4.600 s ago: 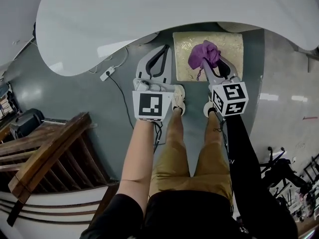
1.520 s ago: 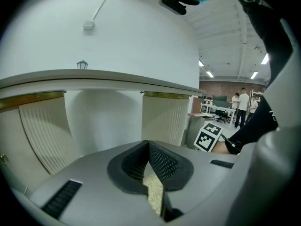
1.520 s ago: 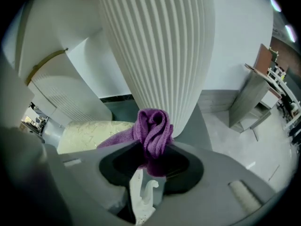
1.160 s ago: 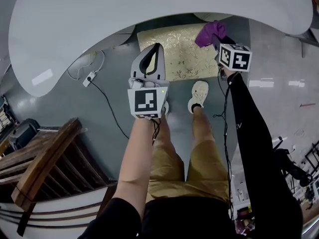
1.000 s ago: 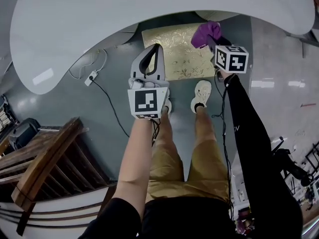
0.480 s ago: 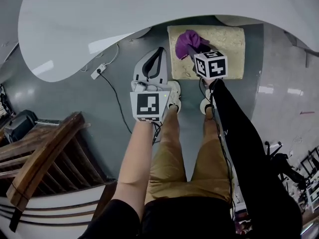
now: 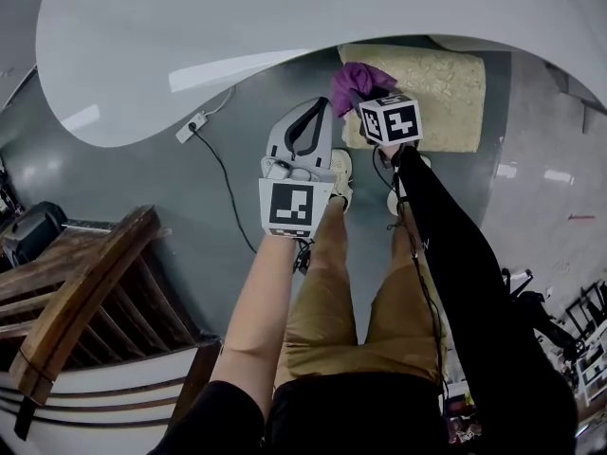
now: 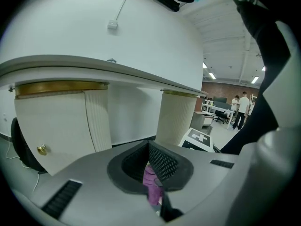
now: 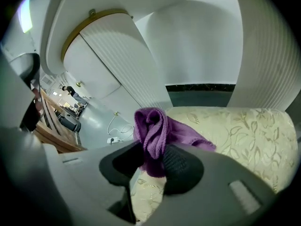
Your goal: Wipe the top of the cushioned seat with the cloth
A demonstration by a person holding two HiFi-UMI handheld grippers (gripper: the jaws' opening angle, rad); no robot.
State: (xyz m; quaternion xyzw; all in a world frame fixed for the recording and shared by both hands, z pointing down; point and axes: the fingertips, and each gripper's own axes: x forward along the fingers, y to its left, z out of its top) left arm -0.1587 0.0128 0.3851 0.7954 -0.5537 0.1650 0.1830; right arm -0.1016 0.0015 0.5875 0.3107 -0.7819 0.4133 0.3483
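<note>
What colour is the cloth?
The cloth is purple, clearest in the right gripper view.

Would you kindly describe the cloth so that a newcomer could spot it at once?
By the big white counter stands a cream, leaf-patterned seat. At its left edge in the head view, the cloth is bunched in the right gripper's jaws. It is knitted and the only purple thing there.

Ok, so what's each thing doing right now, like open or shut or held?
Left gripper: shut, holding nothing.
Right gripper: shut on the purple cloth.
Purple cloth: bunched up, one end lying on the cushioned seat.
Cushioned seat: top mostly bare.
</note>
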